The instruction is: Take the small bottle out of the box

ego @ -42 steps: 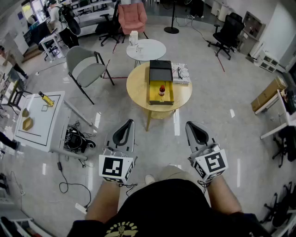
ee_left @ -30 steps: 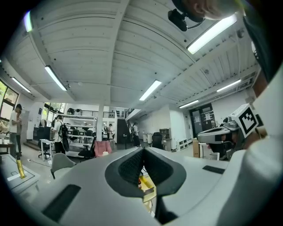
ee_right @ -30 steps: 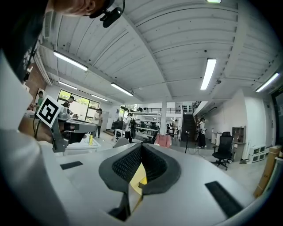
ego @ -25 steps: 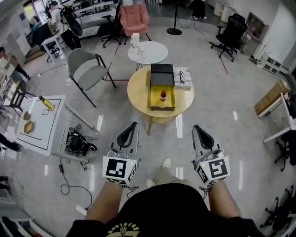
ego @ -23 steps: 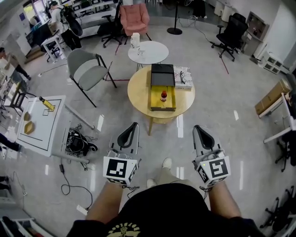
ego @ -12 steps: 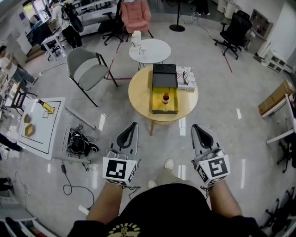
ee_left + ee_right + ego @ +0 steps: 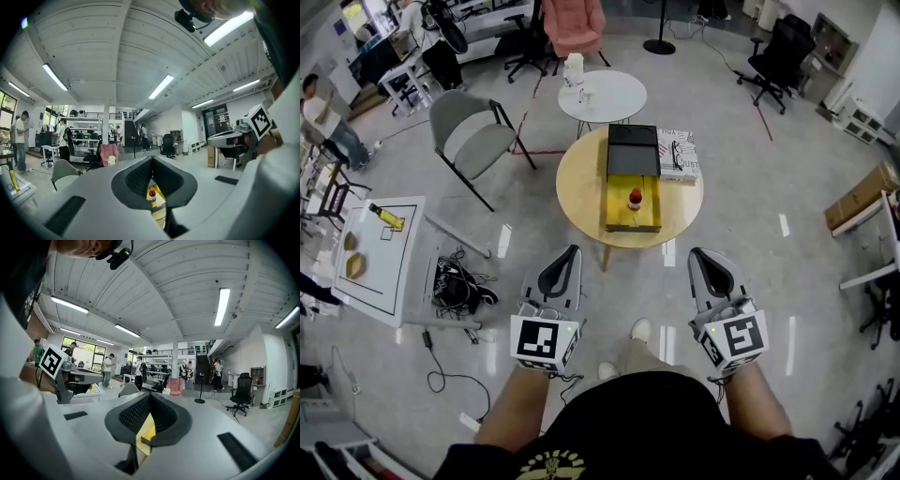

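Observation:
A small bottle (image 7: 635,198) with a red cap stands upright in an open box (image 7: 619,217) with a yellow inside, on a round wooden table (image 7: 581,187). The box's black lid (image 7: 633,150) lies behind it. Both grippers are held level over the floor, well short of the table. My left gripper (image 7: 567,251) is shut and empty; in the left gripper view the bottle (image 7: 151,194) shows far off through the gap below its touching tips (image 7: 151,159). My right gripper (image 7: 701,253) is shut and empty too, and the yellow box (image 7: 147,437) shows beyond its jaws (image 7: 149,397).
A book (image 7: 680,155) lies on the table beside the lid. Behind stand a small white round table (image 7: 602,97) and a grey chair (image 7: 473,136). A white low table (image 7: 380,248) and loose cables (image 7: 455,281) are on the left. People stand at the far left.
The person has stepped toward the round table with both grippers out in front. The table and box sit slightly nearer. Both grippers stay shut and empty.

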The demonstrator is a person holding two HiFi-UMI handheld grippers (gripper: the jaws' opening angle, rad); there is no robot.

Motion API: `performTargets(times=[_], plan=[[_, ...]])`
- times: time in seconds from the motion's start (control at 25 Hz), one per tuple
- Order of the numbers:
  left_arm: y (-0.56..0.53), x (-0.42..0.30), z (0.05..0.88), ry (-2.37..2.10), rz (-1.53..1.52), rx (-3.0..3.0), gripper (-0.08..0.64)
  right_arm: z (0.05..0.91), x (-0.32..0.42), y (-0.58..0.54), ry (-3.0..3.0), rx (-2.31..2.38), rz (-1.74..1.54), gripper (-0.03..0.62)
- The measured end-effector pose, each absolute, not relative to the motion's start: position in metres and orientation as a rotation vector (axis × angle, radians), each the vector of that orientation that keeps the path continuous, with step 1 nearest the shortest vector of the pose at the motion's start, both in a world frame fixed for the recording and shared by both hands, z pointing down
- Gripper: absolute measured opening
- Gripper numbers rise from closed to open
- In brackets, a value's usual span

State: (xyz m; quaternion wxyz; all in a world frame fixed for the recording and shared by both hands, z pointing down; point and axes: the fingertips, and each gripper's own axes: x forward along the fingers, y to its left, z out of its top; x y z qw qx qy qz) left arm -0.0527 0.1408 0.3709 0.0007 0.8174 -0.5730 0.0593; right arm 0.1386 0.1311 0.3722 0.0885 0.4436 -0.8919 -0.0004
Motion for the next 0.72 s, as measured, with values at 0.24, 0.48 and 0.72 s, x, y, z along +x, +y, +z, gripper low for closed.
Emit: performTargets(times=[0.24,0.48,0.72], plan=[[0.12,-0.05,0.38,-1.778,0.192,2.556,0.014,0.378,0.139,0.112,-2.641,1.314,0.015,0.015],[0.096,-0.05,0.387,-1.768,0.202,2.546,0.014,0.383,0.142,0.086,-2.634,1.324,0.038,0.015],[0.07,-0.042,0.387,-1.756,0.212,2.551,0.014,0.384,0.145,0.062,-2.638,1.319,0.047,0.015]])
